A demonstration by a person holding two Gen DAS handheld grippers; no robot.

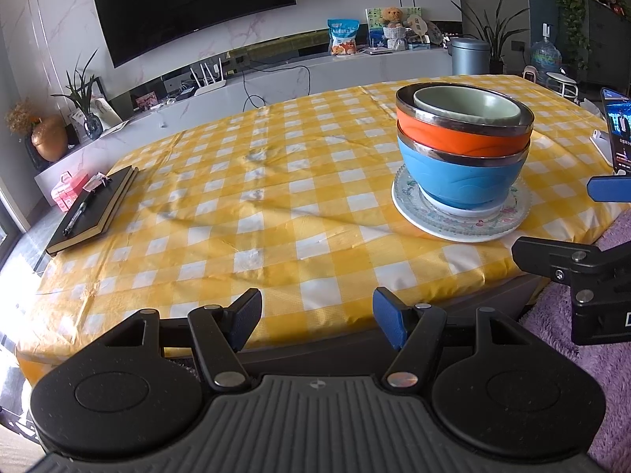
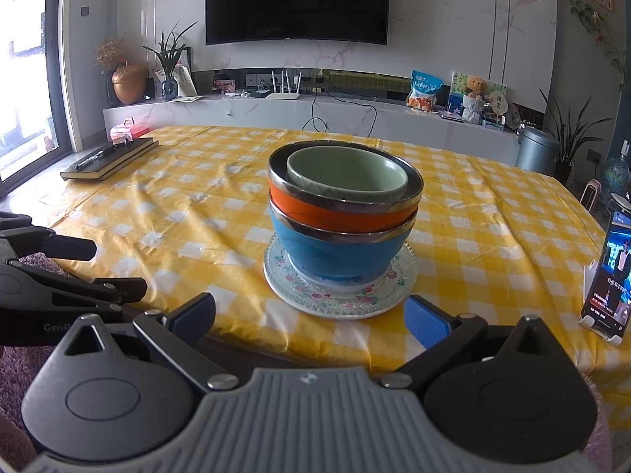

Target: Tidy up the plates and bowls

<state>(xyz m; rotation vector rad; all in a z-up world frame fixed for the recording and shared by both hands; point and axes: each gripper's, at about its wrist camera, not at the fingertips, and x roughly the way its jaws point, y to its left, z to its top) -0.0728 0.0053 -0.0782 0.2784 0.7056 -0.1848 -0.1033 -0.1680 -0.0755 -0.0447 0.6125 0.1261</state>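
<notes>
A stack stands on the yellow checked table: a patterned plate [image 1: 465, 220] [image 2: 339, 299] at the bottom, on it a blue bowl [image 1: 461, 181] [image 2: 339, 256], then an orange bowl [image 1: 453, 134] [image 2: 335, 213], and a pale green bowl [image 1: 469, 108] [image 2: 347, 175] nested on top. My left gripper [image 1: 317, 321] hovers open at the table's near edge, left of the stack, with nothing between its blue pads. My right gripper [image 2: 311, 317] is open too, just in front of the plate, holding nothing. Each gripper shows at the side of the other's view.
A black notebook [image 1: 92, 209] [image 2: 110, 157] with a pen lies at the table's left. A phone on a stand [image 2: 607, 276] [image 1: 617, 130] sits at the right edge. A pink box [image 1: 67, 189] is beyond the notebook. A purple rug [image 1: 591, 339] lies below.
</notes>
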